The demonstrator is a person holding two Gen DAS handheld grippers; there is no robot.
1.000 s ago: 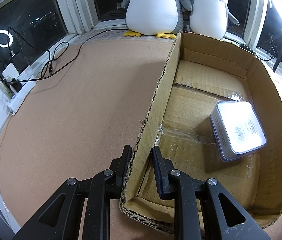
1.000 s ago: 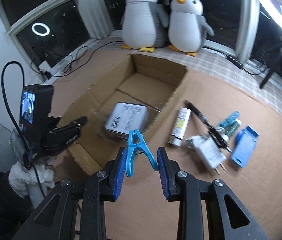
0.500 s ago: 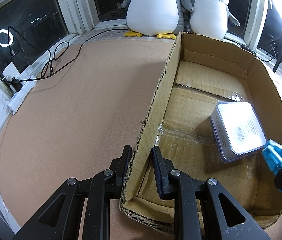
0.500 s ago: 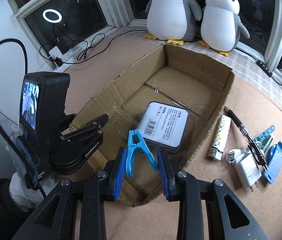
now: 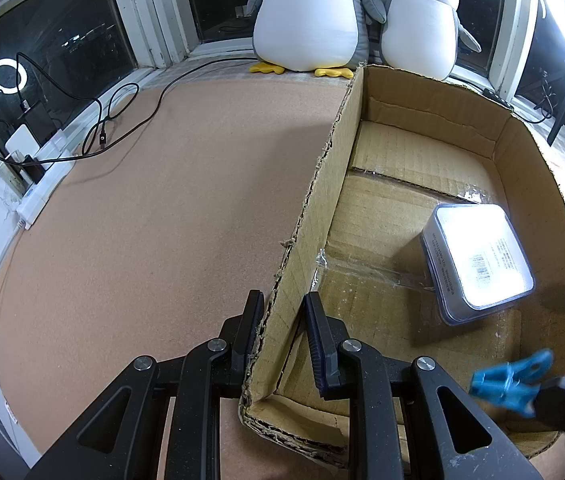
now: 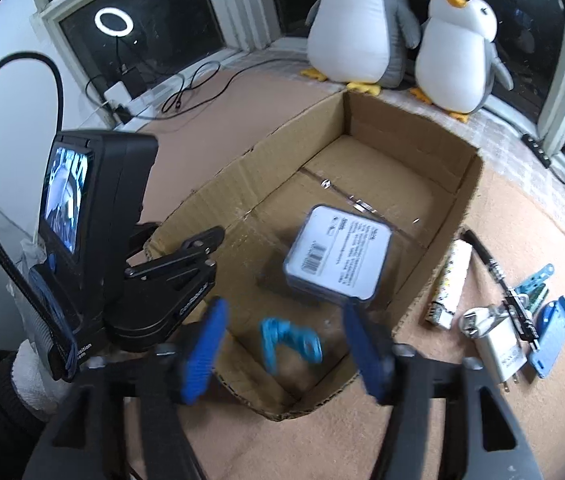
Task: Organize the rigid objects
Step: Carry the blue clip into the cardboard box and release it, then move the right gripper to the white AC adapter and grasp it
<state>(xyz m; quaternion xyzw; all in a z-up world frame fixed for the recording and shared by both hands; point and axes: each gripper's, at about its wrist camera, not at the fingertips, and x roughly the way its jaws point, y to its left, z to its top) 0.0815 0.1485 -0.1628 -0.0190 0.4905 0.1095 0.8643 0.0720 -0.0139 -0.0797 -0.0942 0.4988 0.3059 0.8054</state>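
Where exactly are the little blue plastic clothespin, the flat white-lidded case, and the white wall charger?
blue plastic clothespin [image 6: 288,338], right wrist view, its blurred middle.
flat white-lidded case [image 6: 338,256], right wrist view, label centre.
white wall charger [image 6: 498,350], right wrist view, its body.

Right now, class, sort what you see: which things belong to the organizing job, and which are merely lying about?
Belongs to the job:
cardboard box
blue clip, loose over the box
flat case inside the box
white charger, patterned tube, blue card, black pen, outside the box

Just lying about:
two plush penguins
power strip and cables
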